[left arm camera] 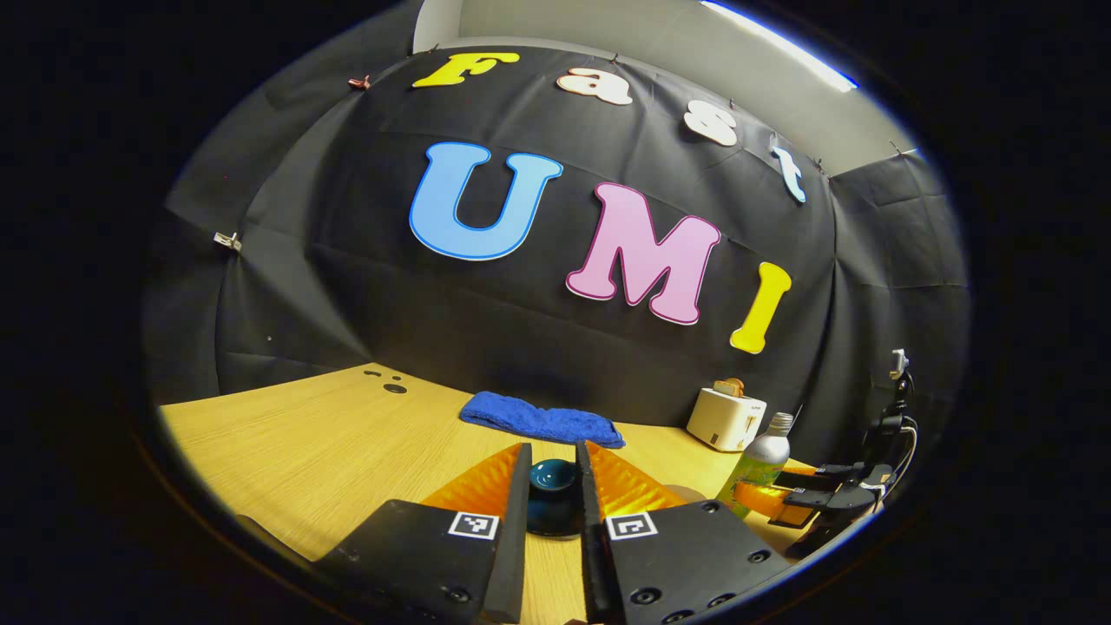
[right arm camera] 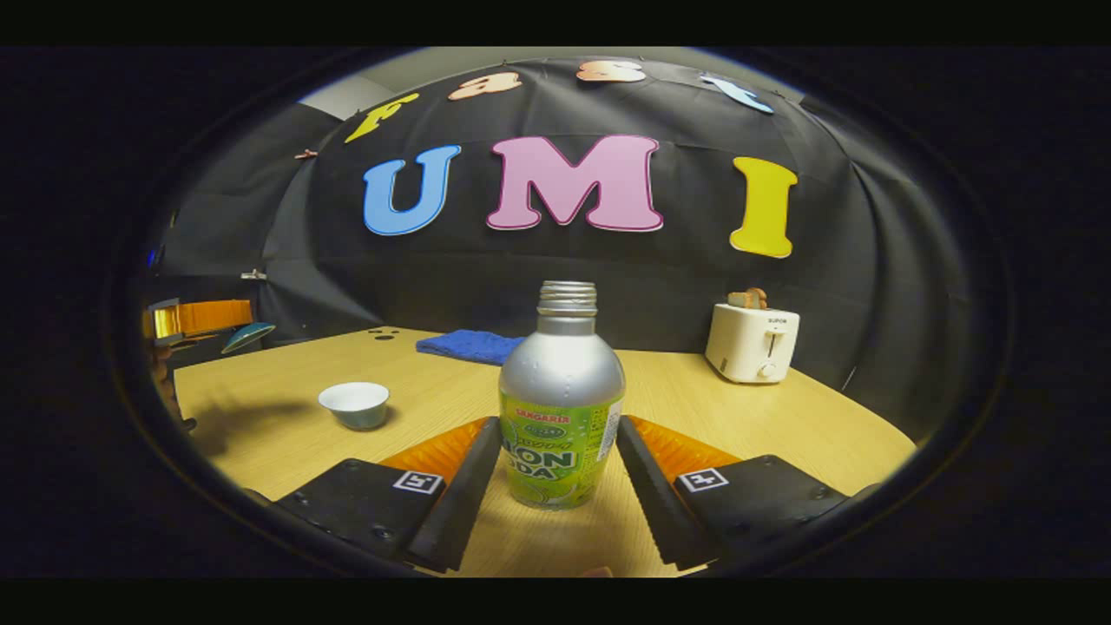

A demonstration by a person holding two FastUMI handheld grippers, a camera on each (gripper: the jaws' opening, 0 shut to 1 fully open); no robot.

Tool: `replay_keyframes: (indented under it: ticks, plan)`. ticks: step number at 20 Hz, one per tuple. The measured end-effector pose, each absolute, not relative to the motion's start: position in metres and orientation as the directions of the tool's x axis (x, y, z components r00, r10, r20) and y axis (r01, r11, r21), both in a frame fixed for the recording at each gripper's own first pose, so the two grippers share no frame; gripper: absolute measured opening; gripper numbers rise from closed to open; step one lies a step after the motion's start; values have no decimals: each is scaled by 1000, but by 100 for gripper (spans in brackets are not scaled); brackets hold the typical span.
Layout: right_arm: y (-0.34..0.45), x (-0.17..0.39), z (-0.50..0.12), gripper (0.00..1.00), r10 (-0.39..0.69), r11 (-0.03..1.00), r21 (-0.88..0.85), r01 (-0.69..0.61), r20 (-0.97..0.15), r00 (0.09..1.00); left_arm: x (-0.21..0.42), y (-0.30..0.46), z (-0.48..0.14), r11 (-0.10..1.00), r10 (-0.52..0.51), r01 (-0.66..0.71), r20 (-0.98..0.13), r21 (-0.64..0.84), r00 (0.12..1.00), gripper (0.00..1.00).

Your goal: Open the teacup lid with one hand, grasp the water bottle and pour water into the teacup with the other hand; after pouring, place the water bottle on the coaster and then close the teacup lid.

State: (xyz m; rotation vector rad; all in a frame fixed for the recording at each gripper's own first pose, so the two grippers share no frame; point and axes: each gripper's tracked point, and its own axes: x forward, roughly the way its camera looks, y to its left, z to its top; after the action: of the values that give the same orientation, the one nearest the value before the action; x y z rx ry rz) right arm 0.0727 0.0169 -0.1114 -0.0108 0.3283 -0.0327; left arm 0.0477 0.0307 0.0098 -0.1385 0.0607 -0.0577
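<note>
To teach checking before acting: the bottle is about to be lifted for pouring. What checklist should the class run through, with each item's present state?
1. Teacup uncovered: ok, it stands open on the table.
2. Lid held off to the side, away from the cup, by the left gripper: ok.
3. Water bottle upright between the right gripper fingers: ok.
4. Both fingers pressing firmly on the bottle: cannot tell.
5. Bottle cap off: ok, the threaded neck is bare.
6. Coaster located for setting the bottle down: cannot tell.
</note>
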Motion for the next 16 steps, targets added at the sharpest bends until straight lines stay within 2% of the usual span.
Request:
replay_keyframes:
  ticks: [1, 4, 7, 12, 16]
  plan:
    - [18, 74, -109, 81, -29, 1000, -13, 27, -315, 949, 48, 32, 10, 989, -58, 50, -56, -136, 997, 31]
    - [17, 78, -94, 80, -45, 998, -64, 29, -264, 963, 48, 36, 11, 989, -53, 45, -55, -142, 997, 31]
    - [15, 88, -84, 80, -82, 961, -277, 12, -243, 967, 48, 42, 11, 990, -40, 32, -61, -138, 997, 31]
    - [37, 106, -65, 80, -80, 760, -647, -57, -180, 980, 49, 59, 10, 988, -16, 6, -64, -151, 998, 31]
    - [57, 112, -70, 80, -45, 597, -795, -101, -159, 986, 48, 77, 12, 986, 11, -21, -65, -164, 998, 30]
